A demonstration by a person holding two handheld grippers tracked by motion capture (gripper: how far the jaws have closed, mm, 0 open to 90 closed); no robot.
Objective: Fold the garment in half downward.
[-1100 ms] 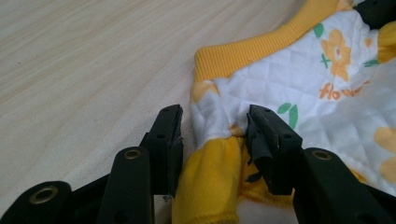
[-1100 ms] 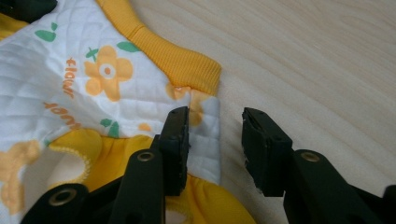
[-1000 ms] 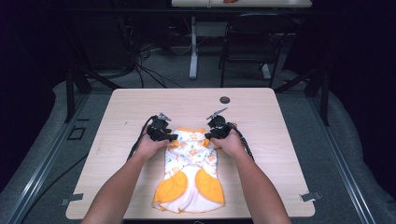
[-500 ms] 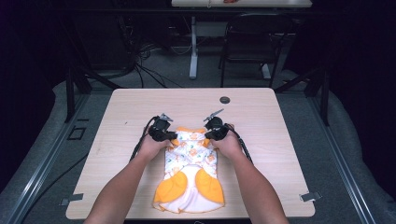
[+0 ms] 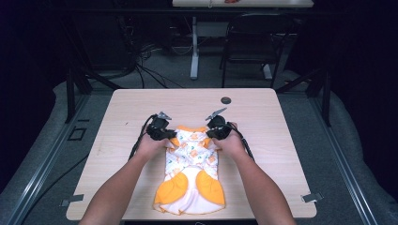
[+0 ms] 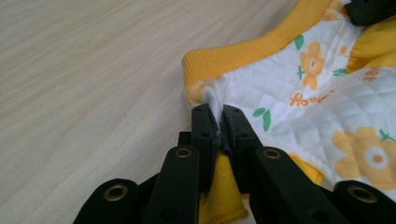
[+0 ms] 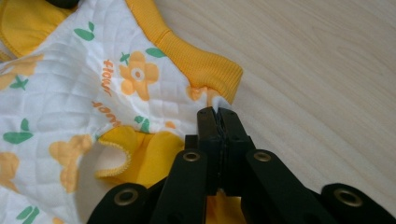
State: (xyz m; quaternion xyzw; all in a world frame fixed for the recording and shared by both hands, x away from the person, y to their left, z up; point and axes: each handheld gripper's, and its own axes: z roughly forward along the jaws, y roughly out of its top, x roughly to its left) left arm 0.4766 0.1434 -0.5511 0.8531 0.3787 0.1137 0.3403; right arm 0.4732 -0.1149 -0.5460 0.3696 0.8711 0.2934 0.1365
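**Both grippers pinching the baby top's corners**

The flower-print garment (image 5: 191,173) lies flat mid-table (image 5: 281,154), closer to the near edge. The left gripper (image 6: 216,122) has just clamped onto its far-left corner by the orange ribbed hem; the right gripper (image 7: 217,117) has done likewise on the far-right corner.

Garment (image 5: 191,176) flat on the surface (image 5: 281,154), left gripper (image 5: 165,135) and right gripper (image 5: 217,132) at its far corners, small disc (image 5: 226,100) behind
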